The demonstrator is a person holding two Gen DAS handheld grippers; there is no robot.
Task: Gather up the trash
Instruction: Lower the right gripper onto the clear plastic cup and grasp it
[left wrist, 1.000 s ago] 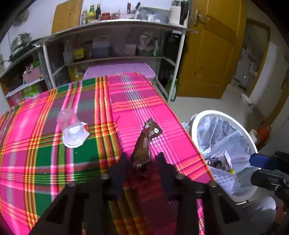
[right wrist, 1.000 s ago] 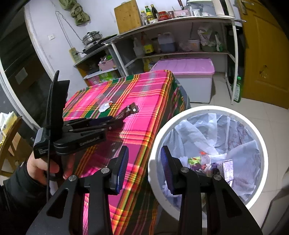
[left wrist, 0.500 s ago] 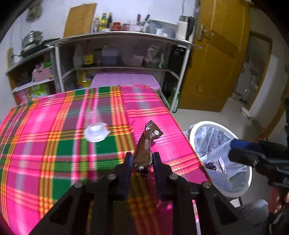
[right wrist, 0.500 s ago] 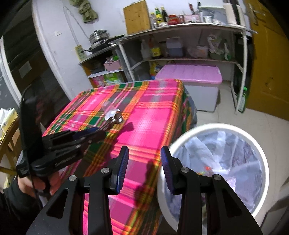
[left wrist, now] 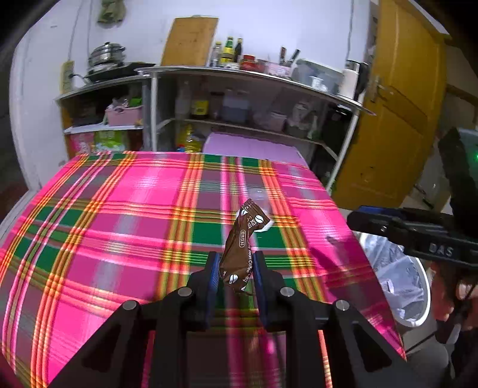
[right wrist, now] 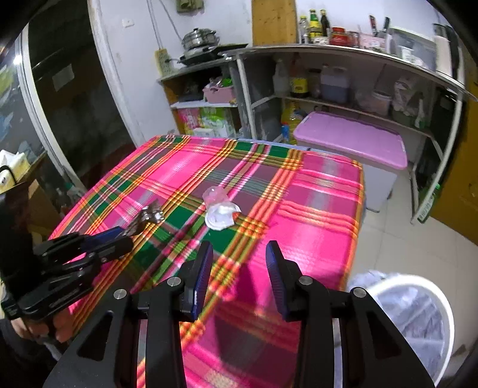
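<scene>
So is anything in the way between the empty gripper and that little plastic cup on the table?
Nothing visible. The right gripper hangs open above the tablecloth, and the cup lies on its side ahead of it with only bare cloth between. The left gripper, holding the wrapper, is off to one side.

Place: a home kitchen with a dining corner
Cooking gear: steel pot on a stove; wooden board leaning on the wall
Storage: metal shelves with sauce bottles, oil jugs, jars, food packs
Furniture: table under a pink plaid cloth
Floor: pale tiles, lidded purple tub, lined white bin
Door: yellow wood
</scene>
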